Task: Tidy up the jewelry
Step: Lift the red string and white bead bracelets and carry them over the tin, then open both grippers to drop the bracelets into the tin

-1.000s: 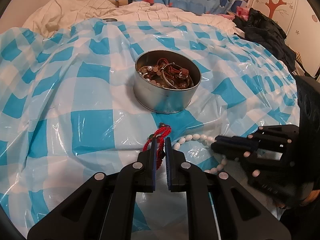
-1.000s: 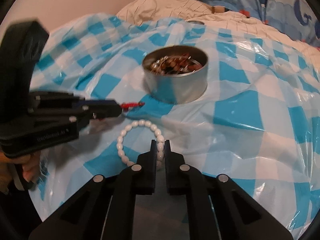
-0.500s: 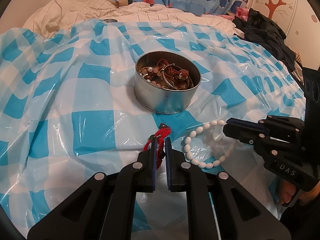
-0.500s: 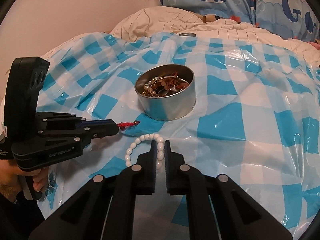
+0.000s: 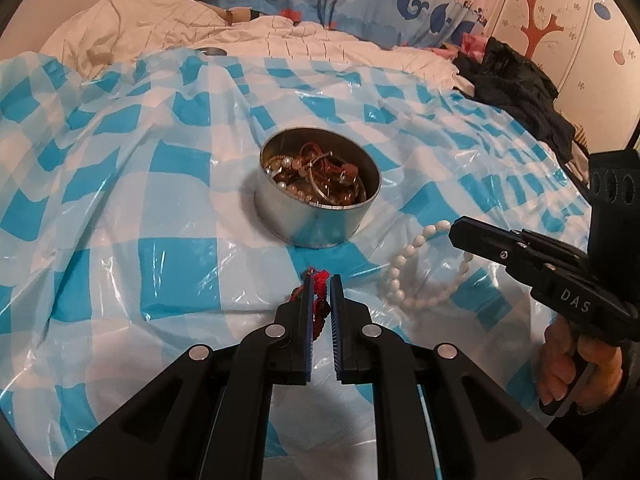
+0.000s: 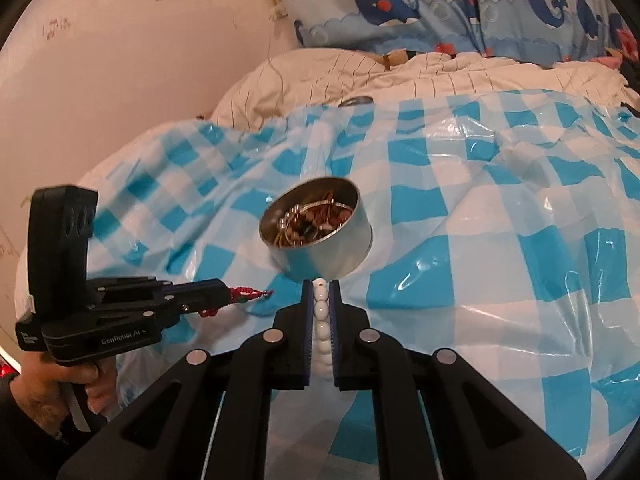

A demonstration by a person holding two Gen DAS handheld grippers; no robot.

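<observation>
As gripped — white bracelet (image 6: 321,312) lengthwise forward

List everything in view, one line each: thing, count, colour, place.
tin: 1, silver, centre of the sheet, holding mixed jewelry
red bracelet: 1, red cord, in the left gripper
white bracelet: 1, white beads, in the right gripper, right of the tin
plastic sheet: 1, blue and white check, over the bed
duvet: 1, cream, behind the sheet
whale fabric: 1, blue, at the back
dark clothes: 1 heap, black, far right
left gripper: 1, black
right gripper: 1, black
</observation>
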